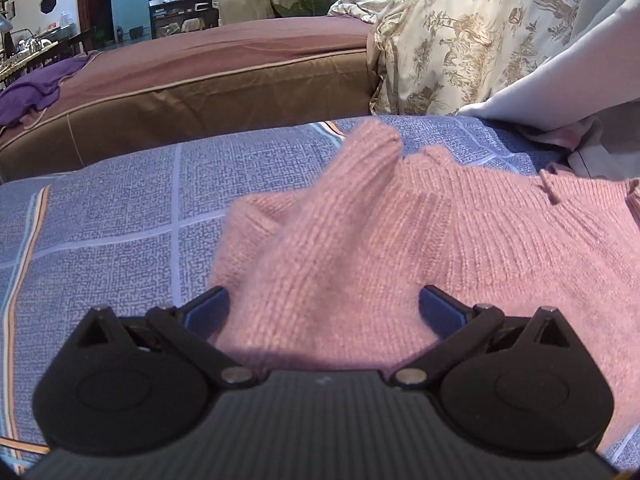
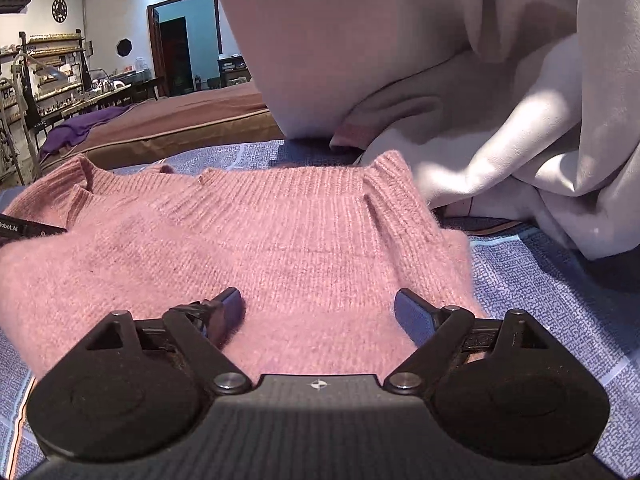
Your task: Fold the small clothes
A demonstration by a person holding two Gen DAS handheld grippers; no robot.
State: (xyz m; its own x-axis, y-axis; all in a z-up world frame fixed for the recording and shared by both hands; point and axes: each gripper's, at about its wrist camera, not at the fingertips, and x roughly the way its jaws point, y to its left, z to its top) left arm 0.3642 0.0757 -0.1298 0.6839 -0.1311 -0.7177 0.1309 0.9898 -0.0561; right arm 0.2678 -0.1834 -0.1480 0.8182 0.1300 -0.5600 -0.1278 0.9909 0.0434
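A pink knit sweater (image 1: 460,240) lies spread on a blue checked sheet (image 1: 112,208), its ribbed collar (image 2: 280,196) turned to the far side. One sleeve (image 1: 352,184) is bunched up and blurred, rising from between the fingers of my left gripper (image 1: 326,304). That gripper's jaws stand wide apart, with knit fabric filling the gap. My right gripper (image 2: 320,304) hovers low over the sweater's body (image 2: 240,248), open to its widest, and its pads press on nothing. A black edge of the left gripper's body (image 2: 24,228) shows at the sweater's left side.
Pale grey cloth (image 2: 520,152), perhaps a person's clothing, piles at the far right of the sheet. A floral quilt (image 1: 460,40) lies behind it. A brown mattress (image 1: 220,96) runs along the far side with a purple cloth (image 1: 36,88) on it. Room furniture stands beyond.
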